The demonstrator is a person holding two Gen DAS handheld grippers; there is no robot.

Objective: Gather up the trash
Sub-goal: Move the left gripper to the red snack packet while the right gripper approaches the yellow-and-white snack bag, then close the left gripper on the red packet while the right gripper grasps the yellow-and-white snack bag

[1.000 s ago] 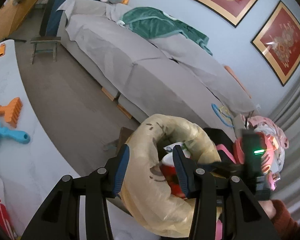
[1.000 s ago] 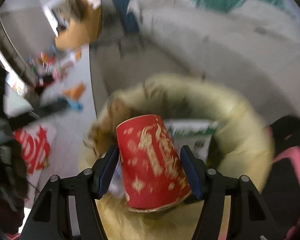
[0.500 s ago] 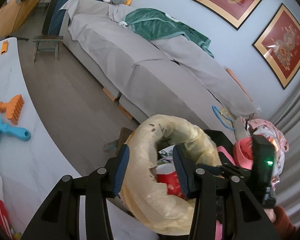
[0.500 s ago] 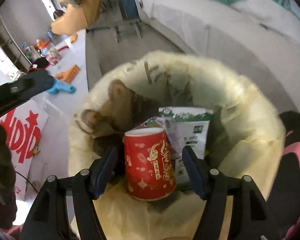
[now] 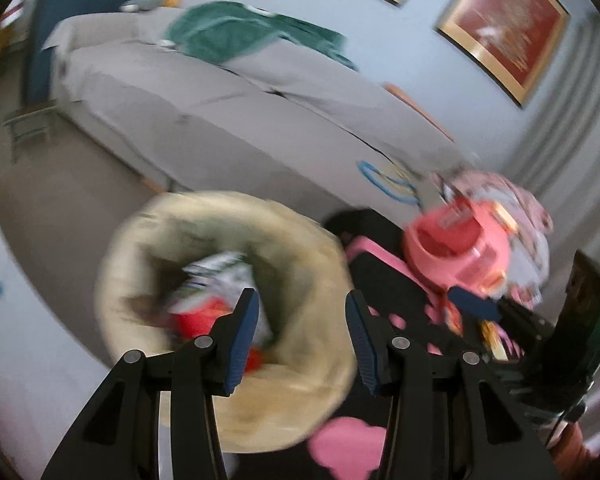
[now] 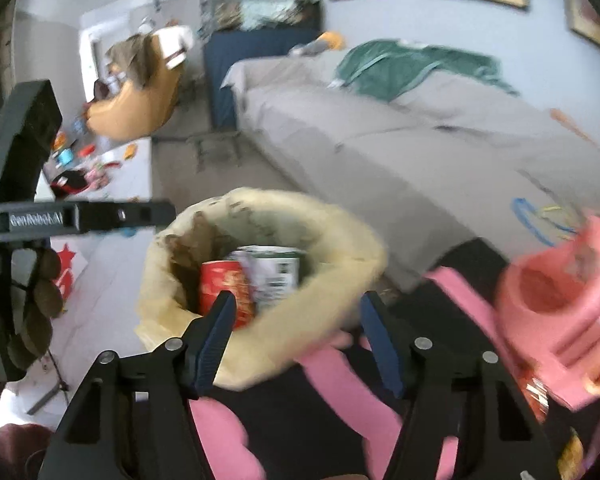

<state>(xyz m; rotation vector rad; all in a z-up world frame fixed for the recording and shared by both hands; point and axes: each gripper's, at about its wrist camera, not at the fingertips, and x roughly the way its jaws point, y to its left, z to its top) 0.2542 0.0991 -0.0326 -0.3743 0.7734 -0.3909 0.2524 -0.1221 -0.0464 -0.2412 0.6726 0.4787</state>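
Presently, the trash bin [image 6: 259, 216], lined with a yellowish bag, stood beside the white counter [image 6: 111, 280] and in front of a grey-covered sofa [image 6: 380, 152]. Inside the bin lay a red paper cup [image 6: 223, 284], upright or nearly so, touching a white and green wrapper [image 6: 275, 272] on its right. In the left wrist view the same cup [image 5: 203, 316] and wrapper [image 5: 215, 272] appeared blurred within the bin's mouth [image 5: 300, 240].

The left claw [image 5: 300, 336] was held over the near rim of the bin with its jaws standing well apart; nothing was gripped between them, the bag's rim merely showing behind the gap. The right claw [image 6: 295, 336] hung over the near rim as well, jaws closing from a wide stance, with no object caught between them; only the bag's edge and a black and pink mat [image 6: 340, 400] showed through the gap.

A pink toy pot [image 6: 556, 308] sat to the right of the bin, on or just above the mat; which could not be told. A green blanket [image 6: 412, 64] lay on the sofa back.
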